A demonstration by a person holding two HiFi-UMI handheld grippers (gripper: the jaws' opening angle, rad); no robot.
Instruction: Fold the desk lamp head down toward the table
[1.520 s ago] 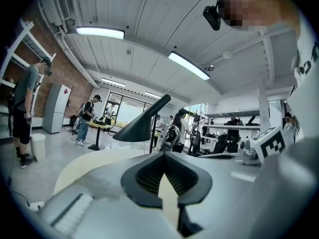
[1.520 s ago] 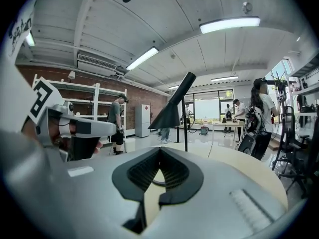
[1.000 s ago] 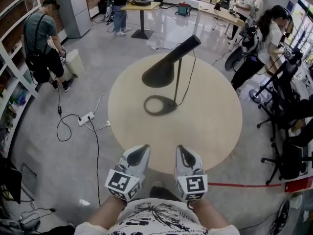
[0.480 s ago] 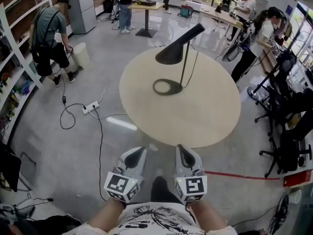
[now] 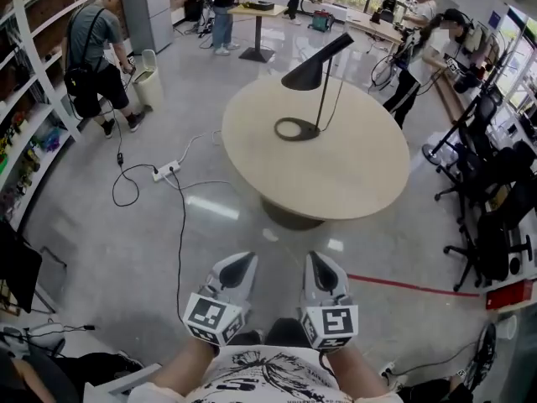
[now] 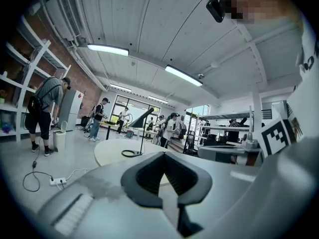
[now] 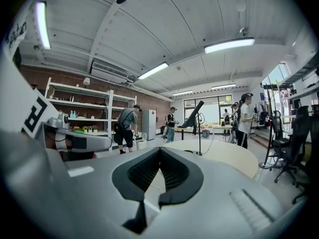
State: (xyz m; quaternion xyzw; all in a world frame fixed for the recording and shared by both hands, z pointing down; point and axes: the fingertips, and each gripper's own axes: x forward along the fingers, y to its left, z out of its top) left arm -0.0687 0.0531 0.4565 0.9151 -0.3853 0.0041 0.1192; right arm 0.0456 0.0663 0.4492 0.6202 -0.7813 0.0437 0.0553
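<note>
1. Far off to the left of the left hand-held gripper (image 5: 243, 263), white shelving (image 5: 23, 65) lined the wall. A power strip (image 5: 165, 171) with its looping cable lay on the floor (image 5: 101, 250), ahead and to the left.
2. The left hand-held gripper was held low, close to the person's body, over bare floor. Its jaws were closed tip to tip, gripping and touching nothing.
3. The right hand-held gripper (image 5: 316, 263) sat just beside it, level with it, jaws likewise pressed together and empty.
4. The desk lamp (image 5: 315, 78) stood well ahead of both hand-held grippers, slightly right, on the far half of the round desk (image 5: 352, 183). Its stem was upright, its dark cone head raised and tilted, and its ring base flat on the top. Open floor separated the desk's near edge from the jaw tips.
5. A red line (image 5: 403, 285) crossed the floor just right of the right hand-held gripper. Farther right, dark office chairs (image 5: 495, 200) crowded the desk's right side.
</note>
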